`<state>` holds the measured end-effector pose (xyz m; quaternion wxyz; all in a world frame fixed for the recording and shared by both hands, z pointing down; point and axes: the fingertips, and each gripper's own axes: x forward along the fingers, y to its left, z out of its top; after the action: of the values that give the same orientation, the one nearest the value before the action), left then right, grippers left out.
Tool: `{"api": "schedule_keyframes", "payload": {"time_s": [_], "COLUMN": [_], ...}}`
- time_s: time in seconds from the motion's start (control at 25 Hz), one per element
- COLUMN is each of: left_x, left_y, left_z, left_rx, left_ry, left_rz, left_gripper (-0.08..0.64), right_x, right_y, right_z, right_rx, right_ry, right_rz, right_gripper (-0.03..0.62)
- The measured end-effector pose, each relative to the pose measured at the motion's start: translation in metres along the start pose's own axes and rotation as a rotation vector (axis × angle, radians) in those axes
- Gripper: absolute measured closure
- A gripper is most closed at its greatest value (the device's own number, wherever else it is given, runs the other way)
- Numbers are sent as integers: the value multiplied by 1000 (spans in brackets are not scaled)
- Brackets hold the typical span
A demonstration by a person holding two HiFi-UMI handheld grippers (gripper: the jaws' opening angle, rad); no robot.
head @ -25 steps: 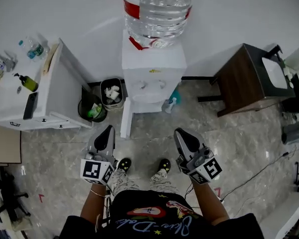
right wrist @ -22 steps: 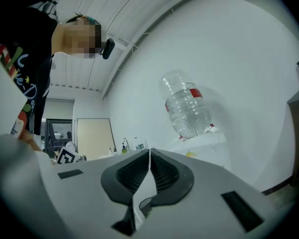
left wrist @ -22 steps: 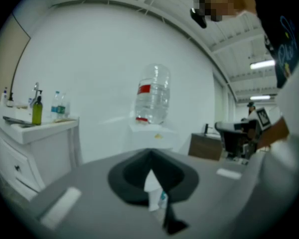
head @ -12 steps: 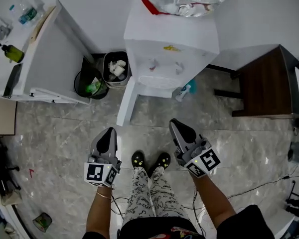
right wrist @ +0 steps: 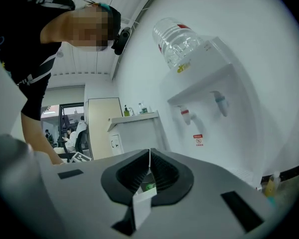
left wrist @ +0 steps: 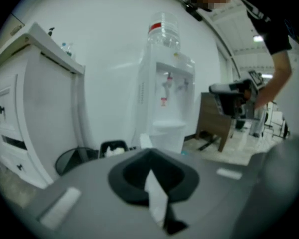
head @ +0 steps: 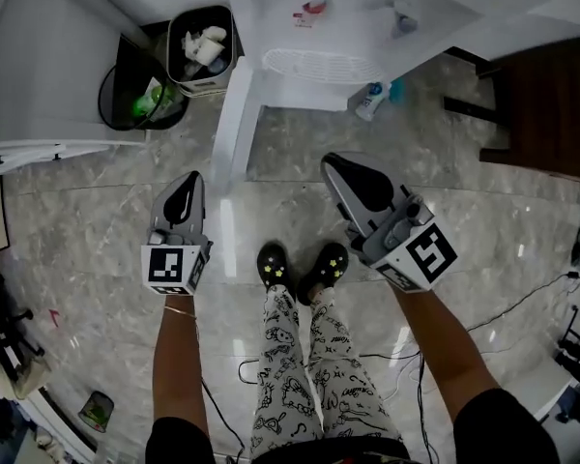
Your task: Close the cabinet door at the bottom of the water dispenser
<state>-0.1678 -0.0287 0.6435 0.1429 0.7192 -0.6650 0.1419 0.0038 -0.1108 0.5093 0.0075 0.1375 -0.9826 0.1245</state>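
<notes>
Over the marble floor (head: 87,211), my left tool (head: 186,196), jaws together, hovers near the cabinet door (head: 234,114) standing open from the water dispenser (head: 367,8), right tool (head: 353,177) likewise together; I reckon a glancing push could slip off that thin edge.

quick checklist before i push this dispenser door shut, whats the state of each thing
1. White cabinet door of the white water dispenser open and needing a push: ok, it stands swung out toward the person.
2. Left gripper free: ok, jaws together, nothing held.
3. Right gripper free: ok, jaws together, nothing held.
4. A gripper set against the door: not ok, the left gripper is near the door's free edge but apart from it.
5. Swing path: cannot tell, a white bottle with a blue top sits on the floor by the dispenser's base.
6. Black shoes clear of the door: ok.
</notes>
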Motion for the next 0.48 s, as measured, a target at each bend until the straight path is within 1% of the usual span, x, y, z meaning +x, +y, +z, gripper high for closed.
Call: {"api": "schedule_keyframes", "payload": {"time_s": [0.08,0.2,0.24,0.36,0.48], "left_x": [7,17,19,26,36], "left_y": [7,22,26,23,16], "left_z": [-29,-58,-67,-90,-93], "left_rx": [-13,-63,-69,-45,-43], "left_ry": [34,48,55,93,95], "left_rz": [11,41,49,40,10], "left_gripper": [558,558,559,558,560], "right_x": [10,25,28,29,28], "right_y": [-5,-4,-2,4,4], "right_z": [-11,-19,-22,-33,-36], "right_rx": [3,16,15,26,48], "right_ry": [-5,-25,-25,-19,-20], "right_rz": [-5,18,26,30,17], "right_gripper": [575,575,575,575,575]}}
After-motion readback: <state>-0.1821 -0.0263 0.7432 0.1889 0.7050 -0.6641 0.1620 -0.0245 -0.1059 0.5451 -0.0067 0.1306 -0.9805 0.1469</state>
